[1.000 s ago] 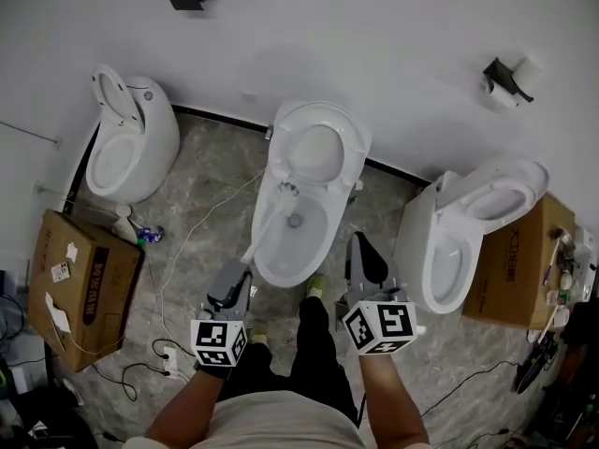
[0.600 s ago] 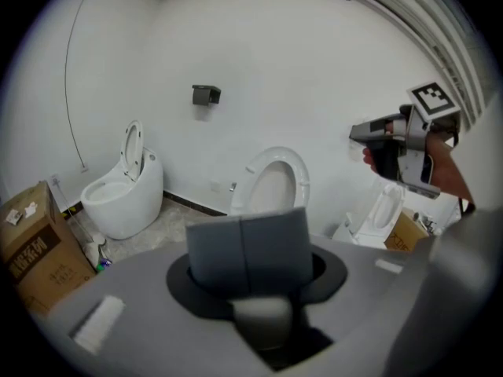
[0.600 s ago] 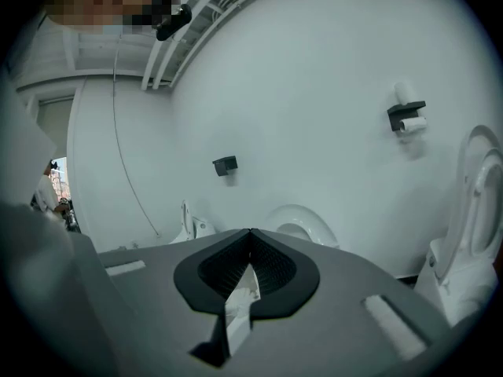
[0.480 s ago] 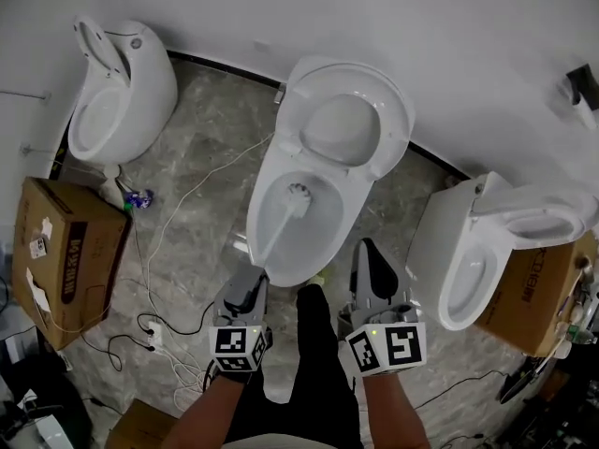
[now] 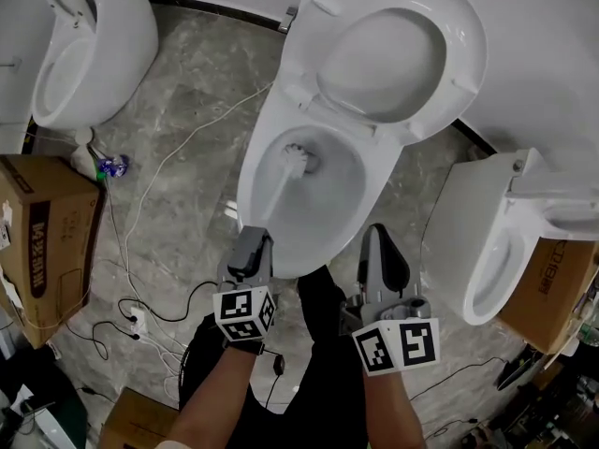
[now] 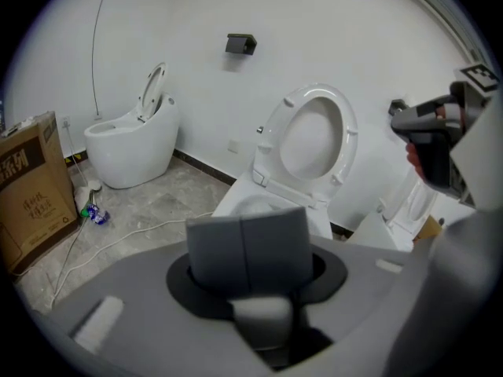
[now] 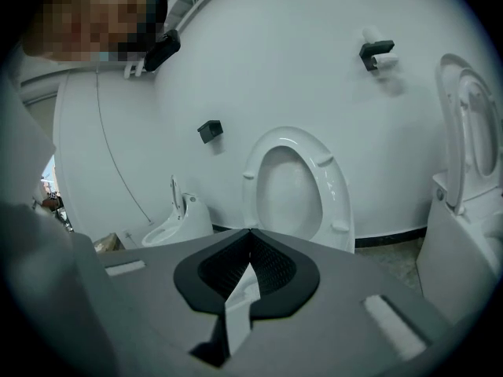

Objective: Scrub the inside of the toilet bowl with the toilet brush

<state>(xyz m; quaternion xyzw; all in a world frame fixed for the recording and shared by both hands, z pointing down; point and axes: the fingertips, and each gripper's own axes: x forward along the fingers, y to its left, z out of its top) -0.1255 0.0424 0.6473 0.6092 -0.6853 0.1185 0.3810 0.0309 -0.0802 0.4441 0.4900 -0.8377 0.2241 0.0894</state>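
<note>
1. The toilet brush (image 5: 297,161) is white plastic. Its round bristled head sits low in the toilet bowl (image 5: 329,221) against the back wall, and its thin straight handle slants down to the left gripper (image 5: 251,249).
2. In the head view the left gripper is closed around the lower end of that handle. In the left gripper view its two flat grey pads (image 6: 244,246) are pressed together with only a thin seam between them, and they hide the handle.
3. The right gripper (image 5: 376,241) hangs just outside the front rim of the bowl, touching nothing. In the right gripper view its ribbed dark jaws (image 7: 250,246) meet in a ridge with nothing between them.
4. The bowl is smooth glossy white ceramic and egg-shaped. Its oval seat and lid (image 5: 393,54) are raised against the white wall.
5. A rounded white toilet (image 5: 94,40) stands to the left and a squarer one (image 5: 496,241) to the right.
6. The floor (image 5: 187,92) is grey veined stone. A thin white cable (image 5: 180,155) trails across it, beside a brown cardboard box (image 5: 42,241).
</note>
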